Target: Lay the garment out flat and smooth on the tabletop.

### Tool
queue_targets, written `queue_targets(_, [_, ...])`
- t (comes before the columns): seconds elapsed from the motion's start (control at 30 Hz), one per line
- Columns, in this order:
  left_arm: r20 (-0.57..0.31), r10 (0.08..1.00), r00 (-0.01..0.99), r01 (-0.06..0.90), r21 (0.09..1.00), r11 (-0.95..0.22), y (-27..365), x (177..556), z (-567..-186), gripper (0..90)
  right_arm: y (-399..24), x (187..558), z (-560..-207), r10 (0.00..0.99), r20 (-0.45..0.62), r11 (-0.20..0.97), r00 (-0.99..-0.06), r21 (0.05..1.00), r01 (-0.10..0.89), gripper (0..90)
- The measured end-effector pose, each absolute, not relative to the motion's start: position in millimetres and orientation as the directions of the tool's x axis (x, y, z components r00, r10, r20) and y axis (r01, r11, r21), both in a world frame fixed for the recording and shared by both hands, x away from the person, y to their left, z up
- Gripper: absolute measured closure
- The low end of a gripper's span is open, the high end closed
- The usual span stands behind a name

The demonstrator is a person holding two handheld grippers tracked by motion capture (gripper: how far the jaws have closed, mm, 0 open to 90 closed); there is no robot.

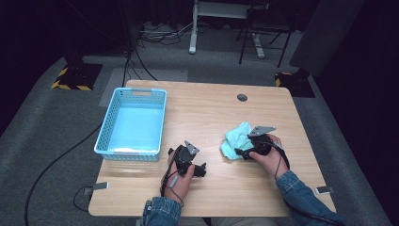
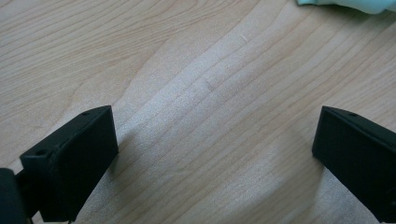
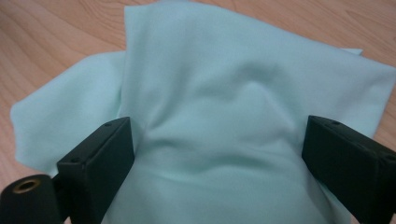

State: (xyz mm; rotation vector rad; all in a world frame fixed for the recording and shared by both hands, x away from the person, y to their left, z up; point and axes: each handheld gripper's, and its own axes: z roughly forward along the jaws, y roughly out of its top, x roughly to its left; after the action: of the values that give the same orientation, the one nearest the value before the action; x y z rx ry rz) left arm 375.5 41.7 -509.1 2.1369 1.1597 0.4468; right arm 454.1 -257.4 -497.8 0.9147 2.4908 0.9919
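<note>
From above, the person works at a wooden table (image 1: pixel 211 113) with one pair of tongs in each hand. The right gripper (image 1: pixel 240 153) sits against the near edge of a single mint-green cloth (image 1: pixel 236 138), which lies crumpled just ahead of it. The left gripper (image 1: pixel 203 169) rests well to the side of that cloth, over bare wood, with one light-blue basket (image 1: pixel 133 123) beyond it, nothing showing inside.

Along the left gripper (image 2: pixel 215 140), the jaws stand wide apart and released, bare wood between them; a corner of the cloth (image 2: pixel 348 3) peeks in far ahead.

Along the right gripper (image 3: pixel 217 156), the jaws are spread, straddling a raised fold of the cloth (image 3: pixel 224 107) without pinching it yet. To do this well, I'd say push down so the ridge bunches between the pads, then close fully before lifting.

Count: one cloth, one basket, two grippers.
</note>
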Motion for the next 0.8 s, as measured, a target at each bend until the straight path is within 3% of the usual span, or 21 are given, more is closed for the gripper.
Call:
queue_targets(0.4, [-0.012,0.836,0.549,0.611,0.688,-0.392,41.7,375.5,-509.1,0.0,-260.6,432.9,-489.4,0.646,-0.046,0.56,-0.762,0.706,0.433,12.3])
queue_targets(0.73, [-0.011,0.835,0.55,0.611,0.687,-0.394,41.9,375.5,-509.1,0.0,-239.1,432.2,-472.9,0.609,-0.069,0.572,-0.79,0.729,0.377,12.6])
queue_targets(0.8, [-0.011,0.835,0.55,0.611,0.687,-0.394,41.9,375.6,-509.1,0.0,-235.2,434.4,-473.2,0.603,-0.071,0.578,-0.795,0.726,0.373,16.2])
